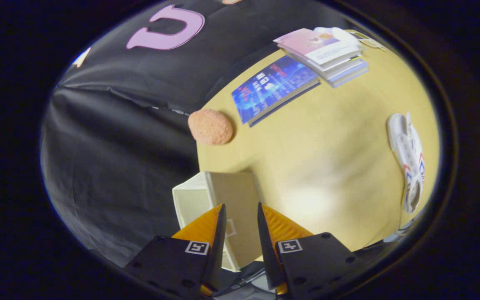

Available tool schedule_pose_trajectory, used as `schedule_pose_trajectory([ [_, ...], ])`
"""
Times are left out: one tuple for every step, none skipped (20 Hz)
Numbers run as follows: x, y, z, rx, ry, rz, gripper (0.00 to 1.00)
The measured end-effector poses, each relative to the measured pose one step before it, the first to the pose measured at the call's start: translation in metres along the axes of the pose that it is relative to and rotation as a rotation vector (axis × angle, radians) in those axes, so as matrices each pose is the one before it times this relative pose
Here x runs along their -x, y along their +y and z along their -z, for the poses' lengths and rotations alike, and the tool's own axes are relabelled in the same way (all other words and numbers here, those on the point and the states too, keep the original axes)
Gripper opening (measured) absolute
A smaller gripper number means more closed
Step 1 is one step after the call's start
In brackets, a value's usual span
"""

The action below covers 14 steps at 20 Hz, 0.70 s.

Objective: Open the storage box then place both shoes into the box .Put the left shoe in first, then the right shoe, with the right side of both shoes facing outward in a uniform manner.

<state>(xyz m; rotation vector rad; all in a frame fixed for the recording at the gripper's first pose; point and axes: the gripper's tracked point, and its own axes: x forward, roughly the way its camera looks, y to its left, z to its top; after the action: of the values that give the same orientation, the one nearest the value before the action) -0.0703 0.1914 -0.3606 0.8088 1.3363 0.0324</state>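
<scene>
At the table's [327, 158] near-left edge the storage box [219, 208] sits just ahead of the gripper [238, 216] — fingers narrowly apart, holding nothing. Catch the lid squarely, lift gently — a shoe [408, 162] waits at the right edge.

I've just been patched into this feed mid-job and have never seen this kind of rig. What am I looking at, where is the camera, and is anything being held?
The camera rides on a handheld two-finger gripper and looks forward along its fingers, which are apart with nothing pressed between them. Just ahead of them stands the cream, cardboard-fronted storage box on a yellow tabletop. Whether its door is open is hard to tell. Beyond the box lies a round pink sponge, then a blue paperback book and a stack of pale books. Off to the side, apart from the box, lies one white sneaker with red and blue trim. No shoe is in the box's visible part.
</scene>
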Motion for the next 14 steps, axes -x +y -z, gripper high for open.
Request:
schedule_pose_trajectory([
  [0.00481, -0.02084, -0.00872, -0.00375, -0.01322, 0.02501, 0.45],
  [0.00449, -0.02124, -0.00813, -0.00523, -0.01266, 0.02249, 0.45],
  [0.00609, -0.02116, -0.00579, -0.00681, -0.00874, 0.02417, 0.45],
  [0.00539, -0.02064, -0.00611, -0.00759, -0.00918, 0.02279, 0.45],
  [0.00329, -0.01957, -0.00474, -0.00957, -0.00836, 0.02387, 0.45],
  [0.00301, -0.02018, -0.00521, -0.01039, -0.00718, 0.02250, 0.45],
  [0.00342, -0.02025, -0.00349, -0.01177, -0.00454, 0.02358, 0.45],
  [0.00241, -0.01911, -0.00300, -0.01345, -0.00187, 0.02149, 0.45],
  [0.00247, -0.01927, -0.00252, -0.01421, -0.00109, 0.02283, 0.45],
  [0.00216, -0.01803, -0.00194, -0.01279, -0.00159, 0.02059, 0.45],
  [0.00212, -0.01713, -0.00101, -0.00996, -0.00025, 0.01992, 0.45],
  [0.00074, -0.01574, -0.00021, -0.00681, 0.00092, 0.01944, 0.45],
  [0.00082, -0.01548, -0.00065, -0.00751, -0.00110, 0.01912, 0.45],
  [0.00039, -0.01408, -0.00067, -0.00611, -0.00244, 0.01834, 0.45],
])
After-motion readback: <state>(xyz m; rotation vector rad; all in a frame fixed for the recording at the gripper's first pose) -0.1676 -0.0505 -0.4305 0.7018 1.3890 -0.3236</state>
